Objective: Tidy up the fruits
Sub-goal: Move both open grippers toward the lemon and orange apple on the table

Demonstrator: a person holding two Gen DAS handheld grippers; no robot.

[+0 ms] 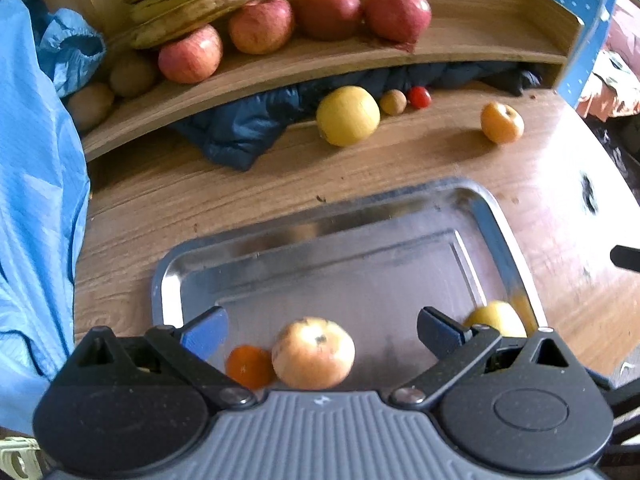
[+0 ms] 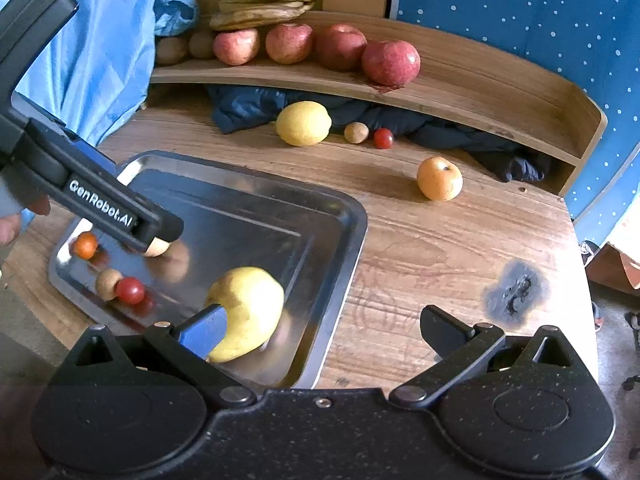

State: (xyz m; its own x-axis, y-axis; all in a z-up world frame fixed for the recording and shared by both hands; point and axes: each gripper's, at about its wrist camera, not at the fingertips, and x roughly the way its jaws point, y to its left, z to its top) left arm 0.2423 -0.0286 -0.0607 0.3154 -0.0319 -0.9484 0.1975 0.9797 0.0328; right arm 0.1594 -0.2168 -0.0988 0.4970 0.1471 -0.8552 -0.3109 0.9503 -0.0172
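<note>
A steel tray lies on the wooden table. My left gripper is open over the tray's near end, a pale apple lying free between its fingers, beside a small orange fruit. My right gripper is open above the tray's right rim; a yellow fruit lies in the tray by its left finger. A small brown fruit and a red tomato also lie in the tray. On the table lie a yellow fruit, an orange apple, a brown fruit and a tomato.
A curved wooden shelf at the back holds red apples, bananas and kiwis. Dark blue cloth lies under it. A light blue garment hangs at left. A dark burn mark is on the table.
</note>
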